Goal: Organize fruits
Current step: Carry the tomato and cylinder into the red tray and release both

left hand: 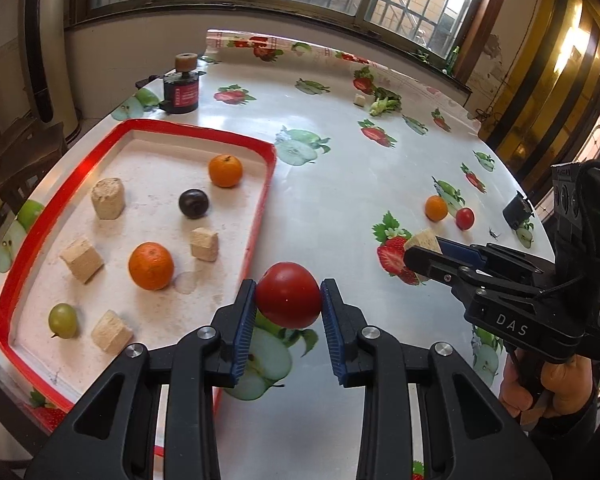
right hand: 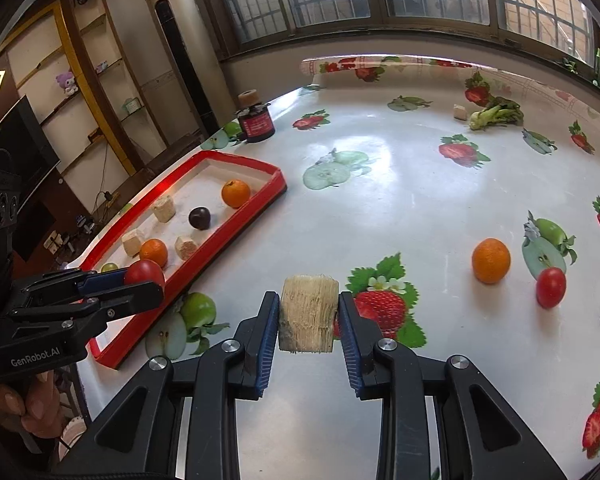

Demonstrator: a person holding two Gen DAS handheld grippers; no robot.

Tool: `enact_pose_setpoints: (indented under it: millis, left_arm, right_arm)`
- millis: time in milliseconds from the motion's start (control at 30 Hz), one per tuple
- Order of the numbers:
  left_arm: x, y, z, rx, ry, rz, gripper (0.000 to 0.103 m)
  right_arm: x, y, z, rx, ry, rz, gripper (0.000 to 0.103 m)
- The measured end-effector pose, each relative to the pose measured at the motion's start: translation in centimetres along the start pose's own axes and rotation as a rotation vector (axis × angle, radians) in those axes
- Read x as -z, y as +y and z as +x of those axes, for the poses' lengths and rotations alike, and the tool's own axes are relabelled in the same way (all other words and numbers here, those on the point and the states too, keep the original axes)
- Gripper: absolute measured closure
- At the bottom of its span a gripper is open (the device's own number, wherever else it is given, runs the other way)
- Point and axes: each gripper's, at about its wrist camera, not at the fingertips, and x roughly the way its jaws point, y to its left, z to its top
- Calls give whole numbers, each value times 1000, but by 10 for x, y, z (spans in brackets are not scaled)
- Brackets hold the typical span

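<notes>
At the table's left edge sits the red-rimmed white rectangular tray [left hand: 264, 184], carrying two oranges, a dark plum, a green grape and pale cut blocks. Just off its right rim, the left hand-held gripper [left hand: 288, 300] is clenched on a round red tomato [left hand: 288, 300] — lifted clear of the fruit-print table [left hand: 340, 200]. Further right, the right hand-held gripper [right hand: 309, 314] grasps a fibrous beige sugarcane chunk [right hand: 308, 312]. Near the right edge lie a small orange [right hand: 491, 260] and a red cherry tomato [right hand: 550, 287].
</notes>
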Motion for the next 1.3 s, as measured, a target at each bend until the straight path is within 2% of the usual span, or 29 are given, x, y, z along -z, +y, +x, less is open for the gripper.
enact_pose_setpoints:
  millis: [400, 1300]
  left_arm:
    - [5, 39, -19, -66, -35, -52, 73]
    - [7, 109, -37, -146, -59, -145, 73]
  right_arm:
    - [-4, 46, 10, -46, 14, -65, 73]
    - [-27, 100, 34, -123, 17, -132, 73]
